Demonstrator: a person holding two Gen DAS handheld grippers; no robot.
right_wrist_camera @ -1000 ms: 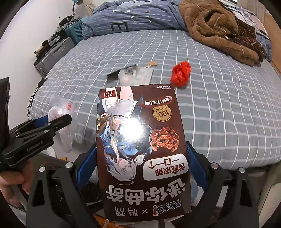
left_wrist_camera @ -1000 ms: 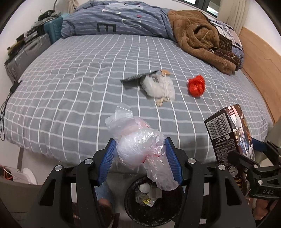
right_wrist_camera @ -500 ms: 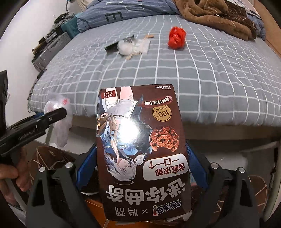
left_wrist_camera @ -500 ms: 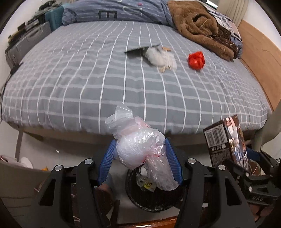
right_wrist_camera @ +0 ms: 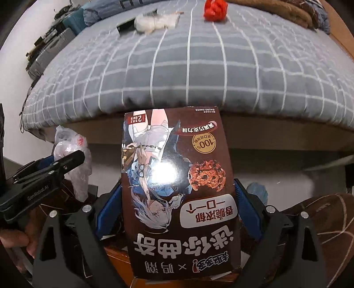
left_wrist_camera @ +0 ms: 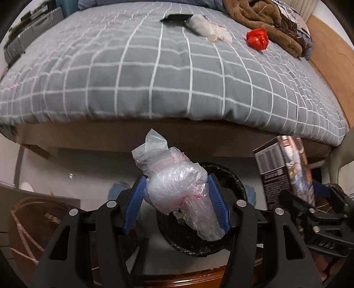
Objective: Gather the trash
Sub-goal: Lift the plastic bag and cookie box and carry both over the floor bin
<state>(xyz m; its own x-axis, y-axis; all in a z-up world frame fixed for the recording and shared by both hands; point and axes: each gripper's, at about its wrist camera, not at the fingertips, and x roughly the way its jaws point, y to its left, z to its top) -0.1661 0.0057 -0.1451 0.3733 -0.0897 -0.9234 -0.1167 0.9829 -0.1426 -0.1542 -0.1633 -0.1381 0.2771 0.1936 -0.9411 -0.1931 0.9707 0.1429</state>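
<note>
Clear plastic bag [left_wrist_camera: 179,188] pinched in left hand-held gripper [left_wrist_camera: 177,199], cookie box [right_wrist_camera: 177,190] clamped wide in right hand-held gripper [right_wrist_camera: 177,210]; both grips unchanged. What changed: both hands have dropped from bed height to below the near edge of the bed [left_wrist_camera: 154,77], pointing more steeply down. Bed top was filling the views a second ago, now the floor and the black bin [left_wrist_camera: 234,183] sit right under the bag. Bin is directly beneath the left jaws; the box is just to the right of it in the left view. Looks like the drop-off step, release likely next. Still on the bed, near the far edge: red wad [left_wrist_camera: 256,39], white wad [left_wrist_camera: 205,27], dark flat item [left_wrist_camera: 174,17], so collecting is not finished.
</note>
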